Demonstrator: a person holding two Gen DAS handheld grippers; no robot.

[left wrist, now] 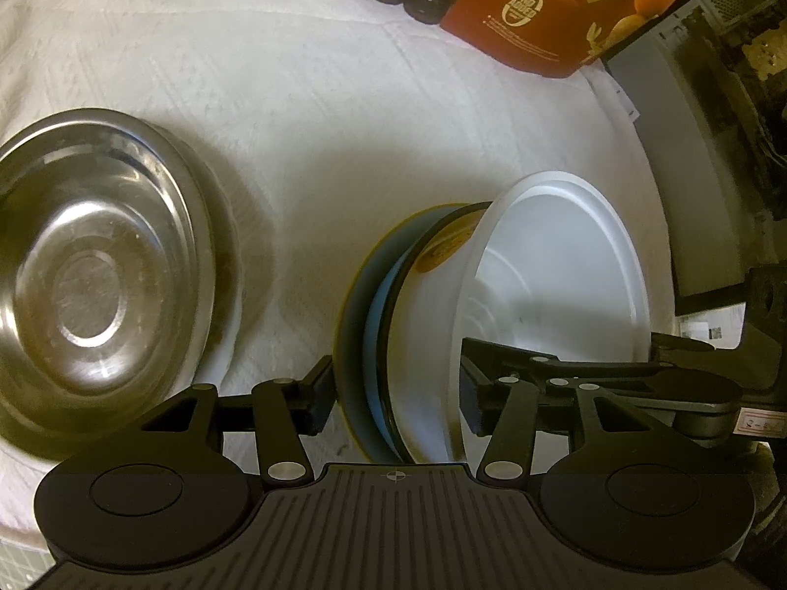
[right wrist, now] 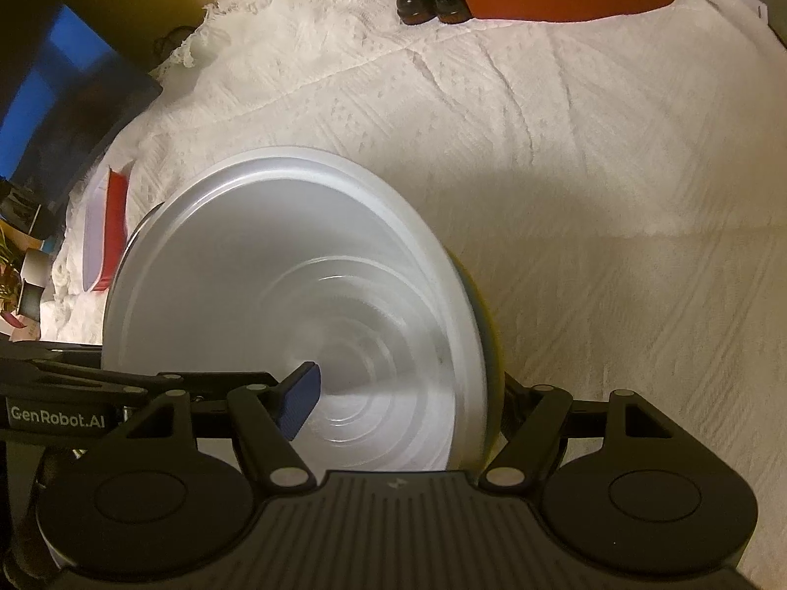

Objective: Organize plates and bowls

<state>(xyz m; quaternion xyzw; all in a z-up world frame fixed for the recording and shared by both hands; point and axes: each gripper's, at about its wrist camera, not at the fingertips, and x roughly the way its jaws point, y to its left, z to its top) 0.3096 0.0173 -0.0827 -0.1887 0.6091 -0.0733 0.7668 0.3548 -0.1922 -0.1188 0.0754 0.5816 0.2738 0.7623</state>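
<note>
Two grippers [left wrist: 398,393] [right wrist: 408,408] astride nested bowls [left wrist: 556,270], lower bowls mostly hidden

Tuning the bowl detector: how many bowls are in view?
2. A steel bowl sits upright at left. A white bowl stands on edge at right, against the plates. More could be hidden nested among those plates.

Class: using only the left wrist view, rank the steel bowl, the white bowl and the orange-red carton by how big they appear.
1. steel bowl, though it sits close to the lens.
2. white bowl.
3. orange-red carton, farther away and cut off by the frame, so its true size is unsure.
</note>
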